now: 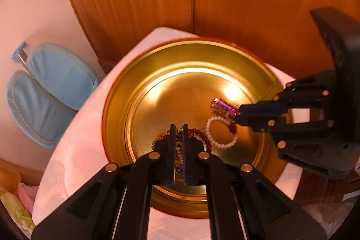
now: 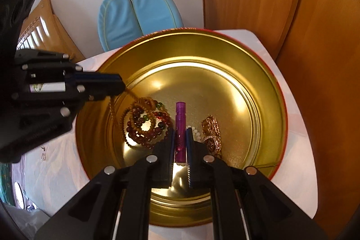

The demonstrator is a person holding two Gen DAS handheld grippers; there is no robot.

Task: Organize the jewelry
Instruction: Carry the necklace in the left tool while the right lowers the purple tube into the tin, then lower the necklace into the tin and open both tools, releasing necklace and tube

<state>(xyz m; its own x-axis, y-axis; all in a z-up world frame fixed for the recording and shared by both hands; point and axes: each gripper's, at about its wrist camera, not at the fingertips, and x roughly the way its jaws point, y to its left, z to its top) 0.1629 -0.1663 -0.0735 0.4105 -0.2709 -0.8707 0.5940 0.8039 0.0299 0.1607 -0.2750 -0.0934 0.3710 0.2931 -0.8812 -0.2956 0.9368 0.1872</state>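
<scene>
My jaws, left wrist view: left gripper (image 1: pixel 179 127) nearly closed, pinching a brown bead strand (image 1: pixel 178 150) over the gold tin (image 1: pixel 117 105). The white bead bracelet (image 1: pixel 221 132) lies beside it.

Right wrist view: right gripper (image 2: pixel 180 131) pinches the purple tube (image 2: pixel 180 127); a gold chain piece (image 2: pixel 211 132) lies just right, inside the tin on the worktop (image 2: pixel 299 150).

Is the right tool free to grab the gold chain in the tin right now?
Probably not yet: the right tool is shut on the purple tube. The gold chain lies uncovered beside it, so once it releases, likely yes.
</scene>
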